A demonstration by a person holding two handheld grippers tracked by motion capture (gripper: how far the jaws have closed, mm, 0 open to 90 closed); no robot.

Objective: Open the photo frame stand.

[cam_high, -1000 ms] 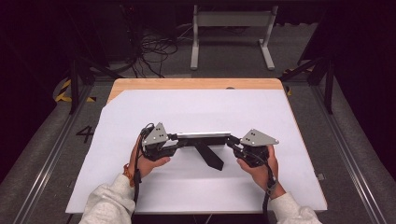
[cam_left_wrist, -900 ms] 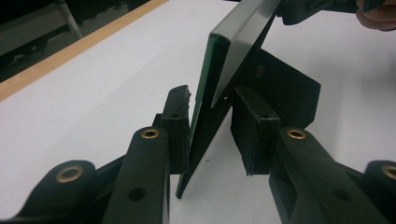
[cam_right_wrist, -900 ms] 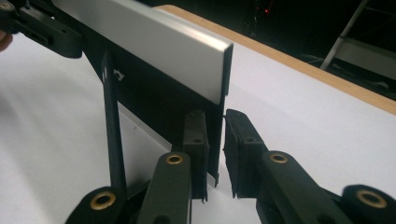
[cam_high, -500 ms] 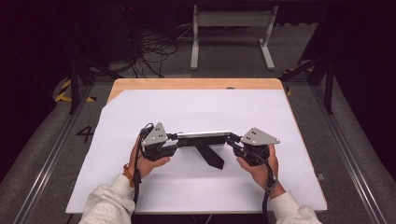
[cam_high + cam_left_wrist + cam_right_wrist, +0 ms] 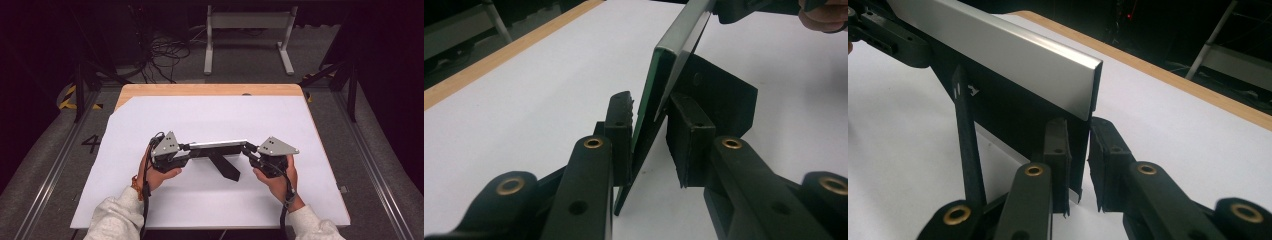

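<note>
Both claws, left claw and right claw, grip the panel above the white worktop; dark floor, cables behind.

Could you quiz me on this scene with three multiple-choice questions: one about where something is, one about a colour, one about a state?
1. Where is the flat panel?
A. between the two grippers
B. on the floor
C. at the table's far edge

2. What colour is the sheet covering the table?
A. blue
B. white
C. yellow

3. How does the panel stand?
A. flat on its face
B. rolled up
C. upright on edge, with a black prop behind it

Answers: 1 A, the left gripper and the right gripper hold its two ends. 2 B, the high view shows white. 3 C, both gripper views show it on edge.
</note>
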